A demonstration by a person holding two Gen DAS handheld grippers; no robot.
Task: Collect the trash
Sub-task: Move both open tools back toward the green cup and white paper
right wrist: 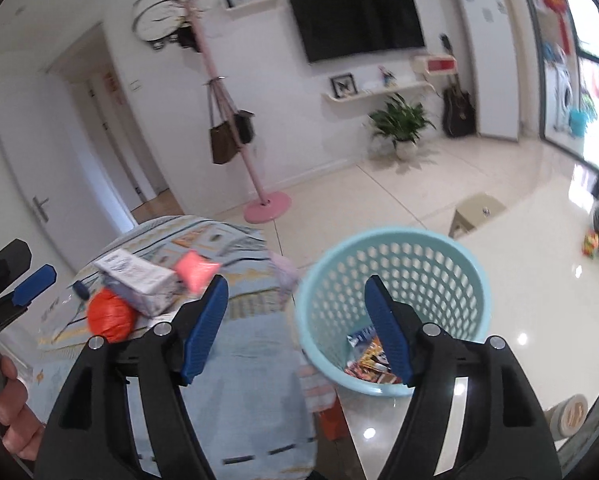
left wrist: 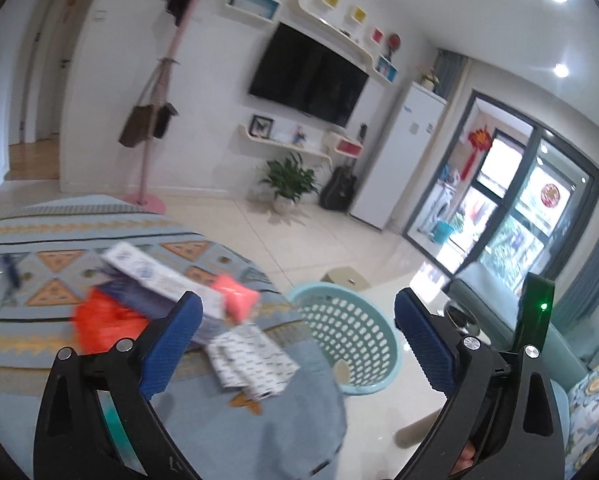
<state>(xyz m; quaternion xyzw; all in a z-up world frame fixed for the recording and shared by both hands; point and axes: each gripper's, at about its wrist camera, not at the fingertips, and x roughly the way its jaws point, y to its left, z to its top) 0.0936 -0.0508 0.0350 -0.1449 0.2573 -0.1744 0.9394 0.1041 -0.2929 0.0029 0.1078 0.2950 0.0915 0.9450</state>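
Note:
A light blue perforated basket [right wrist: 395, 276] stands on the floor beside the table; a colourful wrapper [right wrist: 369, 354] lies inside it. It also shows in the left wrist view [left wrist: 347, 332]. On the patterned blue tablecloth [left wrist: 59, 240] lie an orange crumpled bag [left wrist: 107, 320], a white and purple box [left wrist: 155, 276], a pink packet [left wrist: 237, 298] and a white patterned wrapper [left wrist: 251, 360]. My left gripper [left wrist: 299, 320] is open and empty above the table edge. My right gripper [right wrist: 295, 308] is open and empty between the table and the basket.
A pink coat stand [right wrist: 265, 204] with bags stands behind the table. A small beige stool [right wrist: 475, 212] sits on the tiled floor past the basket. A potted plant [right wrist: 401, 128], a guitar and a wall TV are at the far wall. A sofa [left wrist: 499, 300] is at the right.

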